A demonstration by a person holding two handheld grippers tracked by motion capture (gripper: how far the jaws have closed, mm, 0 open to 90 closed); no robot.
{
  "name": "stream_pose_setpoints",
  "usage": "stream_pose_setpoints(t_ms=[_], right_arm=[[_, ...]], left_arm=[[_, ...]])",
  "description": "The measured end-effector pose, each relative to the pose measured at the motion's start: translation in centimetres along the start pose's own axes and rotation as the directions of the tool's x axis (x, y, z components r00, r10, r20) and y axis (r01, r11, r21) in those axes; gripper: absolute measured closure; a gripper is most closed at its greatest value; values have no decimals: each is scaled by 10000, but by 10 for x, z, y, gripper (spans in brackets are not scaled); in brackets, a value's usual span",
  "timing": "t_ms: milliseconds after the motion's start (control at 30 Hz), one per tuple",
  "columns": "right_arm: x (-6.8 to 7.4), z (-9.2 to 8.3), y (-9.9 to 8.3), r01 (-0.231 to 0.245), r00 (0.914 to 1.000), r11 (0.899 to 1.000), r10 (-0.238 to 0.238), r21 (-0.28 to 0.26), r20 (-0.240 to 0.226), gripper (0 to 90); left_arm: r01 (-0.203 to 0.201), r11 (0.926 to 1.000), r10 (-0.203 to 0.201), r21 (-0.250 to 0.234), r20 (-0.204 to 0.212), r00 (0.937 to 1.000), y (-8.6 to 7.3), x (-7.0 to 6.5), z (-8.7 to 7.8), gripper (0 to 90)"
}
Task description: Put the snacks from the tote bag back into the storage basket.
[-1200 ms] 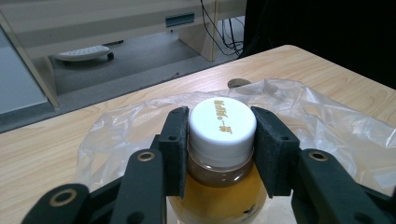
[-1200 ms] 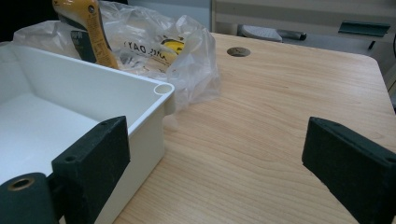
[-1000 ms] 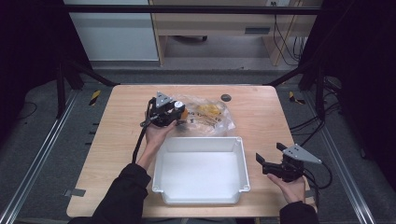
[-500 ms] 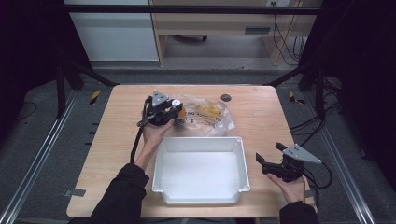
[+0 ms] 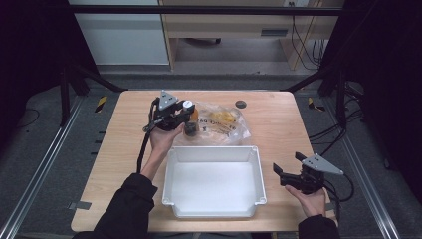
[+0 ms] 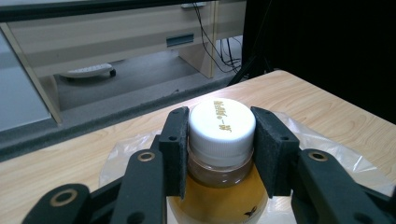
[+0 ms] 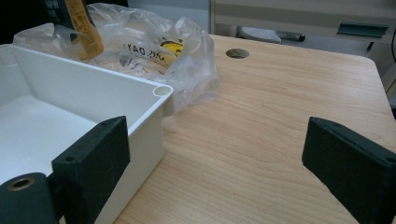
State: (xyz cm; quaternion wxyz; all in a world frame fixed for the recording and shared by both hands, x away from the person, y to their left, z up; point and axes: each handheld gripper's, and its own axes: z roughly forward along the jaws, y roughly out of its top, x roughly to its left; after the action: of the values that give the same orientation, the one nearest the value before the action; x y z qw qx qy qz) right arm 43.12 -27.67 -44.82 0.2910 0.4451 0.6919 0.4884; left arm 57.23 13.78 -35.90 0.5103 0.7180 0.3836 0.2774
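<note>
With the left gripper clamped on the bottle by its cap, and the right gripper open beside the white bin, the lift looks underway; next, carry it nearward over the bin.

White tray: on wooden surface. Behind it, clear plastic bag; farther back, small dark disc.

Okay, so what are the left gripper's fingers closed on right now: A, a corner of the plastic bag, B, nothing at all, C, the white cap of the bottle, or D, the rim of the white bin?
C: in the left gripper view the left gripper has its fingers pressed against both sides of the bottle's white cap, with the amber bottle below.
</note>
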Motion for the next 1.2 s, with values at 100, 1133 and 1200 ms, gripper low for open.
stream_pose_setpoints(t_ms=[100,1133,1200], right_arm=[[0,0,0,-22,10000,10000,23,26,-8,79],[0,0,0,46,10000,10000,-46,-5,16,79],[0,0,0,23,10000,10000,-23,12,23,79]], left_arm=[[-87,9999,87,-79,-15,10000,6,-3,-2,588],[-18,9965,12,-837,-75,10000,46,0,-43,588],[23,9963,-26,-861,-35,10000,46,-1,-45,588]])
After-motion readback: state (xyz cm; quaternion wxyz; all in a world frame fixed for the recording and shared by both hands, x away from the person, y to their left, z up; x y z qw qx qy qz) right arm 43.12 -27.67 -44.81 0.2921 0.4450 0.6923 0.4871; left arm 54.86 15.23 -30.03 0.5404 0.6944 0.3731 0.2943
